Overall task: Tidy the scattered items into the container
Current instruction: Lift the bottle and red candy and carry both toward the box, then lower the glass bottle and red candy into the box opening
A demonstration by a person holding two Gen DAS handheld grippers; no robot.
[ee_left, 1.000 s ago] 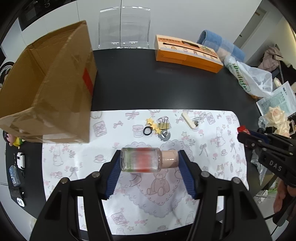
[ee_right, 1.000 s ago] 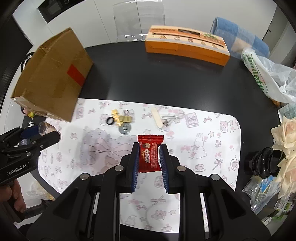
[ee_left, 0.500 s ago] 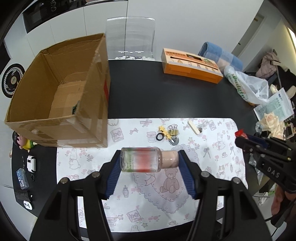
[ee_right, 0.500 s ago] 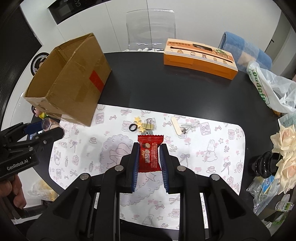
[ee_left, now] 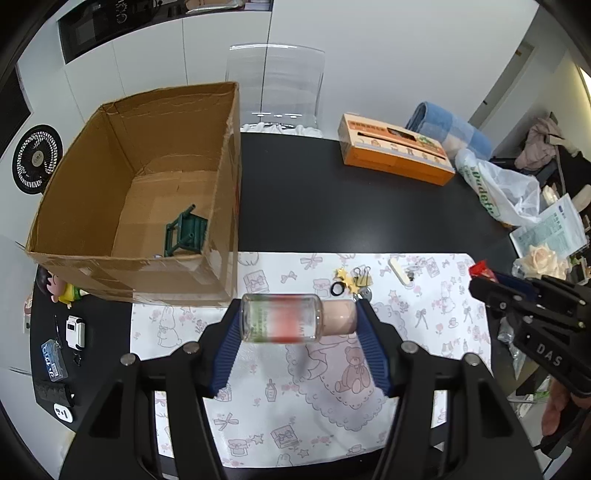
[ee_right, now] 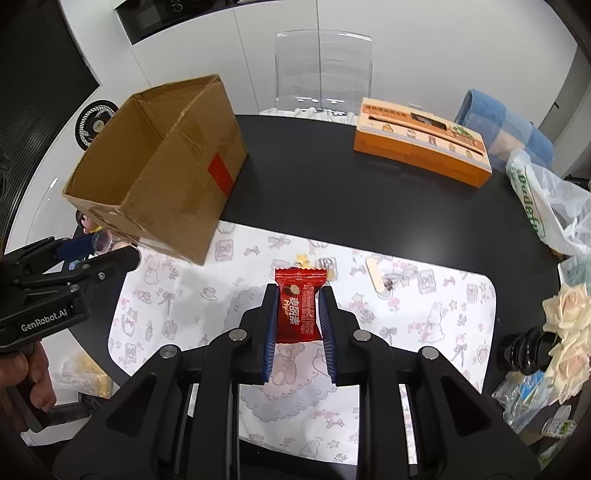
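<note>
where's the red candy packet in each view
Left wrist: red candy packet at the far right edge, only a tip showing in the right gripper.
Right wrist: centre, upright between the jaws.
Shared landmark: cardboard box, upper left in both.

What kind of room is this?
Probably a home dining area: a round black table, a clear plastic chair behind it, and a dark built-in oven set among white cabinets.
</note>
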